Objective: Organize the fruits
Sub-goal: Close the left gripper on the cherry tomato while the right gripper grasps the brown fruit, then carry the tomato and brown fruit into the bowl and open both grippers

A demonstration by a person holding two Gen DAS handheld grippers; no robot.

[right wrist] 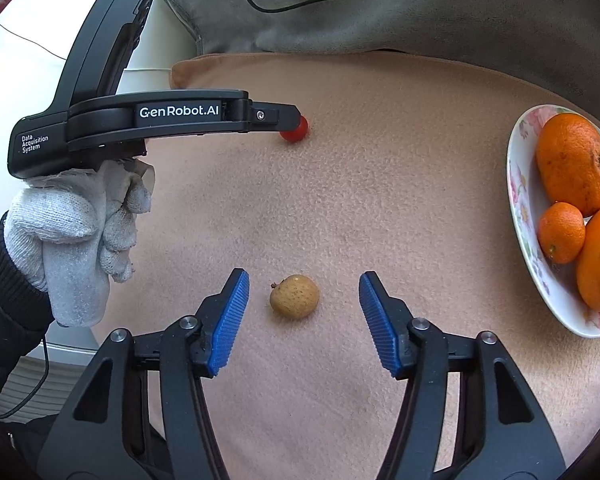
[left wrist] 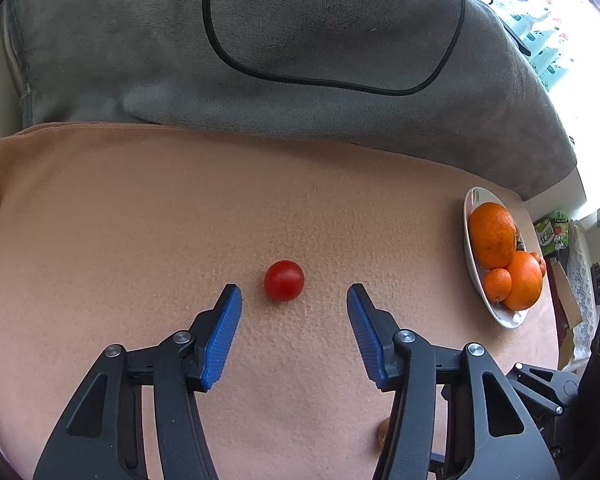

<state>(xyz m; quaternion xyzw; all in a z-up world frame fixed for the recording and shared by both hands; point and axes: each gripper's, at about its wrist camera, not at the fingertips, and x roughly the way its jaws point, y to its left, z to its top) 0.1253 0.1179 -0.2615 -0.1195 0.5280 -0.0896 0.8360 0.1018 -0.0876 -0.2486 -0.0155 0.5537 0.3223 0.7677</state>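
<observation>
- A peach blanket covers the surface, with a grey cushion behind it and a black cable looped over the cushion.
- The left gripper has its jaws spread wide, and a red cherry tomato lies on the blanket just ahead of the tips, touching neither.
- The right gripper is equally released around a small tan fruit; its stem nub points left, seemingly making the long axis crosswise.
- A flowered plate holding oranges sits to the right.
</observation>
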